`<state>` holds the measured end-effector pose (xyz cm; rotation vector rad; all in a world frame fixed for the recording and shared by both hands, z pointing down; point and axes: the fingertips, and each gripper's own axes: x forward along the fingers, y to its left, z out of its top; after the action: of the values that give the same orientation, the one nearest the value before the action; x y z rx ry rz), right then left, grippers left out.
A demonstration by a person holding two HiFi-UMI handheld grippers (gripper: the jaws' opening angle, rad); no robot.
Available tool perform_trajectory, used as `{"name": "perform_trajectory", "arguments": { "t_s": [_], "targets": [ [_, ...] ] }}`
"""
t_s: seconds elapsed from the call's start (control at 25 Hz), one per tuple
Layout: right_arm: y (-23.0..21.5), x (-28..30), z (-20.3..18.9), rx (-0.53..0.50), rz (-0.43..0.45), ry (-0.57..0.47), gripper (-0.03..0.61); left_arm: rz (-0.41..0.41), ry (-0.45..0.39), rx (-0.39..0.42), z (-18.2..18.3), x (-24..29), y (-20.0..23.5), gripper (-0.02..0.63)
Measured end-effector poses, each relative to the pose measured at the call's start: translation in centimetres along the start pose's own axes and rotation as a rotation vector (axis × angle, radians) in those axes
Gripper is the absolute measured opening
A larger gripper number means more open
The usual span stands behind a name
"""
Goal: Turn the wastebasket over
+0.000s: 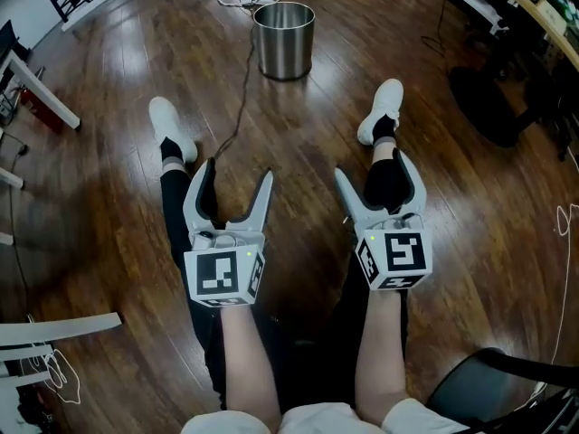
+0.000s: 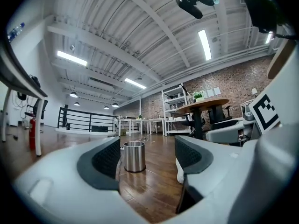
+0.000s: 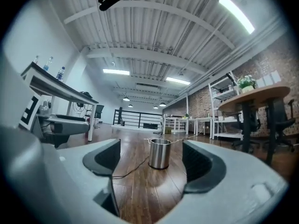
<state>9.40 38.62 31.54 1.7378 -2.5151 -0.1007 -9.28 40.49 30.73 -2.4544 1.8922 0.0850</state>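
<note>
The wastebasket [image 1: 284, 39] stands upright with its open mouth up, on the wood floor [image 1: 109, 116], toward the far side of it, out past the person's shoes. Both tongs are well apart from it. The left gripper [image 1: 237, 174] is spread wide with nothing in it, and the right gripper [image 1: 375, 174] is the same – only bare floor and the faraway basket show between the jaws.

The basket is shiny, round metal, so it will likely be slippery. If the pads pinch only a thin bit of the rim, it could slide out and bang down. Once tipped, it could roll away across the smooth boards. A thin cable [image 1: 242, 98] runs along the floor right beside the basket – the basket could land on it or drag it along.
</note>
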Motion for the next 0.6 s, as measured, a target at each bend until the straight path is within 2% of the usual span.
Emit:
{"name": "perform_trajectory", "arguments": {
  "t_s": [0.28, 0.6],
  "targets": [
    [0.8, -5.9, 0.7, -0.015, 0.012, 0.008, 0.393, 0.017, 0.01, 0.009, 0.8, -5.9, -2.5, 0.377],
    [0.8, -8.4, 2.0, -0.033, 0.018, -0.012, 0.393, 0.024, -0.012, 0.033, 2.7, -7.8, -4.0, 0.377]
  ]
}}
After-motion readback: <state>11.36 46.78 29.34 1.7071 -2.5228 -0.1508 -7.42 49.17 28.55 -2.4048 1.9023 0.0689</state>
